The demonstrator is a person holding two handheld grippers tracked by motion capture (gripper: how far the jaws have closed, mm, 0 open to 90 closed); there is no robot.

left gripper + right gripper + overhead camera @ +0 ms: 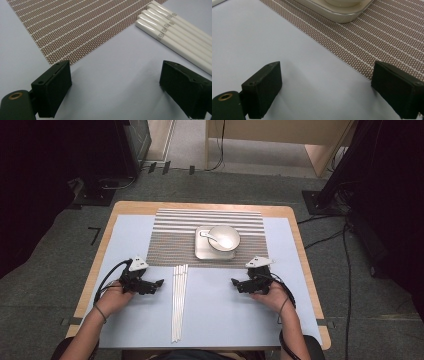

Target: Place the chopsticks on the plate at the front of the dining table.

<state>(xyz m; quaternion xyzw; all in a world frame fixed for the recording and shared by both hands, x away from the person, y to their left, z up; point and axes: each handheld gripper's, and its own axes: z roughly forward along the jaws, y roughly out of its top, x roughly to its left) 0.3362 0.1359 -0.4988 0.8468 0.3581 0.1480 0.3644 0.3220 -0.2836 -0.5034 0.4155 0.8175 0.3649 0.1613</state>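
Note:
Several white chopsticks (178,301) lie side by side on the pale blue sheet (220,315), running toward me from the striped brown placemat (175,237). On that mat a square white plate (201,253) carries a white bowl (224,238) and a spoon (209,236). My left gripper (159,283) rests low on the sheet left of the chopsticks, open and empty. The left gripper view has the chopstick ends (162,30) and the mat's corner (65,30) ahead of its jaws. My right gripper (234,282) sits right of the chopsticks, open and empty, with the plate's edge (337,13) ahead.
The wooden table's edge (300,250) frames the blue sheet. Cables (345,250) trail over the grey floor to the right, and dark stands and wooden furniture (280,135) lie beyond the table's far side.

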